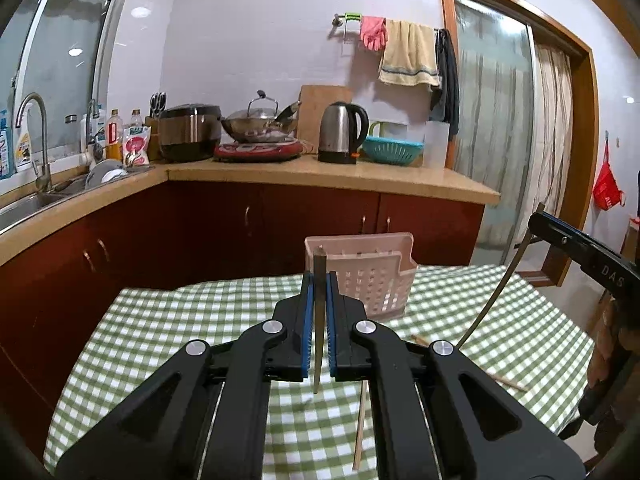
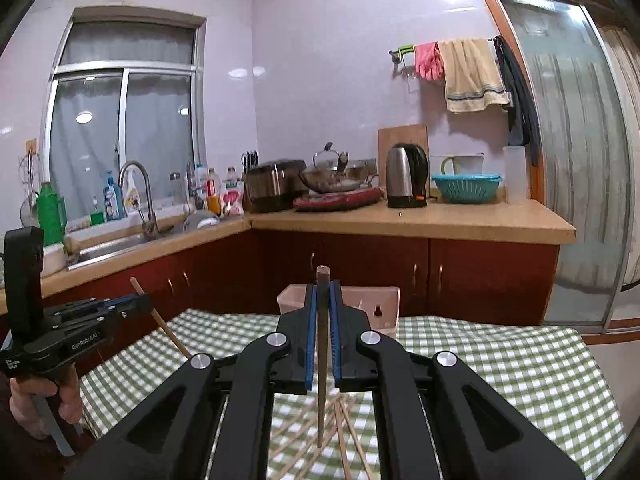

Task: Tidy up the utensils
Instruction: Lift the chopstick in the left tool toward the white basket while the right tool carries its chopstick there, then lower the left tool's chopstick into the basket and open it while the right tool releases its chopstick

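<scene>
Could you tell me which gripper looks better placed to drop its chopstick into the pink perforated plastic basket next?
Probably left. The left gripper holds its dark chopstick upright, lined up with the pink perforated plastic basket's near corner. The right gripper also holds one, but seems farther back.

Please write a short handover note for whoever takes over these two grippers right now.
Left gripper: shut on one chopstick, held upright.
Right gripper: shut on another chopstick, also upright.
Pink holder stands at the far side of the checked table, ahead of both grippers.
Done: two chopsticks lifted.
Left: drop both into the holder, then collect the loose chopsticks lying on the cloth.
</scene>
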`<state>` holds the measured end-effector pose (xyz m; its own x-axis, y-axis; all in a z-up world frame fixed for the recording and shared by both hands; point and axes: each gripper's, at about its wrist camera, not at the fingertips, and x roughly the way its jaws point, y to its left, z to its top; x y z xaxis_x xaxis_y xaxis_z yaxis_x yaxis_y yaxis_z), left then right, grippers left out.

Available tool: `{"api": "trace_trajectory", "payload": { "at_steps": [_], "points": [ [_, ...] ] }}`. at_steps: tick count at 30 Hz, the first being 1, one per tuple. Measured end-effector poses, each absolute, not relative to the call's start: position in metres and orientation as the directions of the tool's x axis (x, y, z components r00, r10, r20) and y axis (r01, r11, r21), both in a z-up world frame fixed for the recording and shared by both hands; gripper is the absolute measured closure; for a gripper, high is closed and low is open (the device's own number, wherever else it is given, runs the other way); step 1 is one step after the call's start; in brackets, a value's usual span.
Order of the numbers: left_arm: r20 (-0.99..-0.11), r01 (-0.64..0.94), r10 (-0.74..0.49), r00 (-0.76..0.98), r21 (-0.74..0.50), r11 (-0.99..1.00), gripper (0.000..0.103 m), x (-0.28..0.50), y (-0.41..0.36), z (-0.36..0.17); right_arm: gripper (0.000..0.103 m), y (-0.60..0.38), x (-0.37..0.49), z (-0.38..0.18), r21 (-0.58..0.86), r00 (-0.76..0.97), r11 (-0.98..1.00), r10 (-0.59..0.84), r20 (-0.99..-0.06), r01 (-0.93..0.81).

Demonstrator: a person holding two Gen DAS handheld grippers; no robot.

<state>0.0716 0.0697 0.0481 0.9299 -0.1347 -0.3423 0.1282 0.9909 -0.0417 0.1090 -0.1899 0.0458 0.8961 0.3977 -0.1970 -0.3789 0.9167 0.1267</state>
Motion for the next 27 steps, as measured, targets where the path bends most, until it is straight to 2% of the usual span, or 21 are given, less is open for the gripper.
{"api": "trace_trajectory", "payload": {
  "at_steps": [18, 21, 27],
  "points": [
    [-0.141, 0.166, -0.164, 0.976, -0.002, 0.986, 0.097, 0.169, 0.039, 0.149, 0.096, -0.198, 0.209, 0.114, 0.057, 0.945, 0.944, 0.326, 0.013, -0.326],
    [-0.146, 0.165, -0.164, 0.976, -0.005, 0.986, 0.097, 0.193, 0.03, 0.144, 0.096, -0.195, 0.234, 0.105, 0.058, 0.948, 0.947, 0.318, 0.0, -0.317],
    [-0.224, 0.147, -0.142, 0.964, 0.01, 0.989, 0.097, 0.232, 0.02, 0.098, 0.096, -0.188, 0.27, 0.06, 0.088, 0.942, 0.947, 0.319, -0.104, -0.31]
  ]
}}
